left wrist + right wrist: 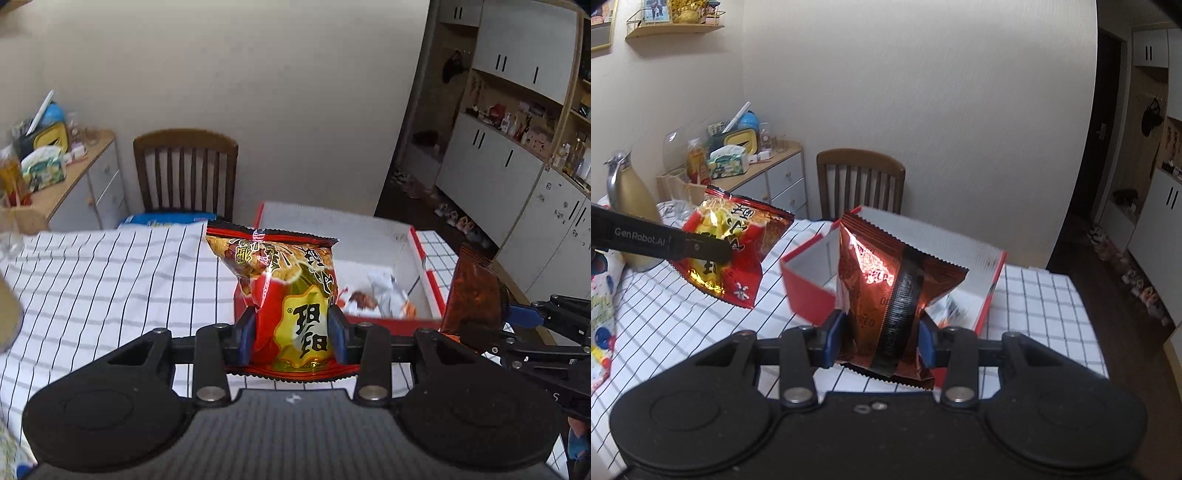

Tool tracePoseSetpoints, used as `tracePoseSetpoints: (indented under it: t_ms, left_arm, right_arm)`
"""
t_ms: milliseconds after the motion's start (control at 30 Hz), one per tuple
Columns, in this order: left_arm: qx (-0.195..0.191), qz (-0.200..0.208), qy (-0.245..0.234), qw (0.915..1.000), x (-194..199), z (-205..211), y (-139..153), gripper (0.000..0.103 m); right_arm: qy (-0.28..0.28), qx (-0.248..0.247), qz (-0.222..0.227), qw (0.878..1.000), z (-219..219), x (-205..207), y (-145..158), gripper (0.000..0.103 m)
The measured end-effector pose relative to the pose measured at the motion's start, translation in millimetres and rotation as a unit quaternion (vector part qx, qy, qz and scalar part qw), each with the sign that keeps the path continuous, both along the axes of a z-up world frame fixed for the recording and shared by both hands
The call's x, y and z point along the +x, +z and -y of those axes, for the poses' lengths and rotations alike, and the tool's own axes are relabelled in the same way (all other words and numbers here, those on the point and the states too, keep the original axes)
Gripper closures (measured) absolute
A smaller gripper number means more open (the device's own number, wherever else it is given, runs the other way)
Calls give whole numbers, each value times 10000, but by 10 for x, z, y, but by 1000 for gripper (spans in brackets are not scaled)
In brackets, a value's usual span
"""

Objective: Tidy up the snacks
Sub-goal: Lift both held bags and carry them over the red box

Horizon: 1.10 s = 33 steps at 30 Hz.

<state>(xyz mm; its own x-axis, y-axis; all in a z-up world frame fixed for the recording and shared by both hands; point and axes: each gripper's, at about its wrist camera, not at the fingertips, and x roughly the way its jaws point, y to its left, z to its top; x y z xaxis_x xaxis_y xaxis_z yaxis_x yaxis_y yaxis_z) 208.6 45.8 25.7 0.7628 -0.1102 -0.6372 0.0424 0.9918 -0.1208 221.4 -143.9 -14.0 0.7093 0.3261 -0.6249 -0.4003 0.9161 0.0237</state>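
between closed jaws, snack bag [291, 295]

A red and yellow snack bag [286, 295] with bold black characters stands upright between the jaws of the left gripper [291, 332], its crimped top edge rising well beyond the pads. A shiny dark red cookie packet [886, 295] with a black band sits pinched between the jaws of the right gripper [882, 341], crumpled and tilted. Just beyond both jaws lies an open red box [809, 291] with white inner walls, a few wrappers inside.
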Motion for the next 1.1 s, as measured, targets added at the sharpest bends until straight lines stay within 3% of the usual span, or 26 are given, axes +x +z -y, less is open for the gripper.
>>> tracePoseSetpoints:
  t_ms: [233,467,1100]
  left_arm:
    - [144,67,-167,9997,364,91,39,64]
    - [580,115,-197,9981,735,226,-47,64]
    - [886,-508,-301,9943,1625,275,-505,64]
  right_arm:
    - [-76,-24,60,10000,-5,320,28,64]
    - [-165,-96,43,9998,-98,660,-48,64]
    - [-159,-285,-465,9984,-363,1366,-529,64]
